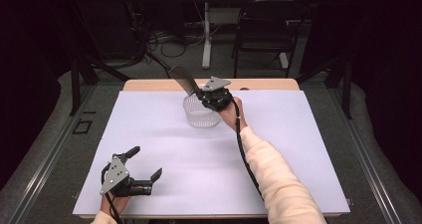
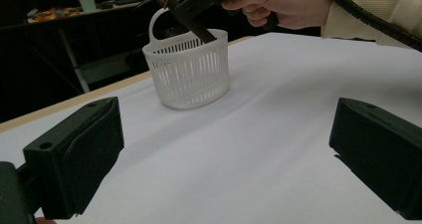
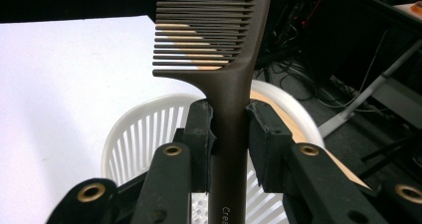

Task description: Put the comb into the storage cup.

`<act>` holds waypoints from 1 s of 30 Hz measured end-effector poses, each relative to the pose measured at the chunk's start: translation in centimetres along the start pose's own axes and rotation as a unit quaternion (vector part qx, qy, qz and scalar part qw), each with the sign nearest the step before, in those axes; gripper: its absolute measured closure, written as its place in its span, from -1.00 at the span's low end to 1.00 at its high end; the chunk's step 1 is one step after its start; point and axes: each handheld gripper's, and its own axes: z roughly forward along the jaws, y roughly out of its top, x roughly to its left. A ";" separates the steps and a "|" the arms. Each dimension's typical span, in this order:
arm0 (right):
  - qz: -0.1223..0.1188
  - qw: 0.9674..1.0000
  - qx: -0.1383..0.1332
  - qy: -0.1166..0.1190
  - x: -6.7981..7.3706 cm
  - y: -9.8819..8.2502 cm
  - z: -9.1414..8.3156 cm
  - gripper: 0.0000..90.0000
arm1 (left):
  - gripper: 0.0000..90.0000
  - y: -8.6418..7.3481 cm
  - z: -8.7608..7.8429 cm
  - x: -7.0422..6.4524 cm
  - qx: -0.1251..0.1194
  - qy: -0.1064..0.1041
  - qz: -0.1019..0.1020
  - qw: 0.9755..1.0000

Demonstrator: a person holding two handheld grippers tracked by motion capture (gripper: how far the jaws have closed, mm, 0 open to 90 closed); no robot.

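A dark brown comb point(image 3: 229, 64) is clamped by its handle between the jaws of my right gripper point(image 3: 230, 134). That right gripper point(image 1: 203, 98) hangs over the rim of a small white slatted basket point(image 1: 200, 113) at the back middle of the table, and the comb point(image 1: 183, 79) sticks up and to the back left. In the left gripper view the basket point(image 2: 189, 69) stands ahead with the comb handle point(image 2: 191, 25) slanting over its opening. My left gripper point(image 1: 145, 165) rests near the table's front left corner, jaws wide apart, nothing between them.
A white sheet point(image 1: 278, 134) covers the wooden table. Behind the table stand a dark chair point(image 1: 263, 30), a white desk leg point(image 1: 206, 35) and cables on the floor. Dark rails run along both sides of the table.
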 end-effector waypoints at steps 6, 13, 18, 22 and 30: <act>-0.004 1.000 0.009 0.005 0.2 -0.3 0.3 0.61 | -0.99 0.0 0.0 0.0 0.000 0.000 0.000 1.000; -0.013 1.000 0.015 0.003 0.3 -0.4 0.5 0.60 | -0.99 0.0 0.0 0.0 0.000 0.000 0.002 1.000; -0.013 1.000 0.021 0.008 0.4 -0.4 0.7 0.61 | -0.99 0.0 0.0 0.0 0.000 0.000 0.003 1.000; -0.014 1.000 0.025 0.009 0.4 -0.5 0.8 0.60 | -0.99 0.0 0.0 0.0 -0.001 -0.001 0.002 1.000; -0.015 0.999 0.034 0.014 0.5 -0.6 1.0 0.60 | -0.99 0.0 0.0 0.0 -0.001 -0.001 0.003 1.000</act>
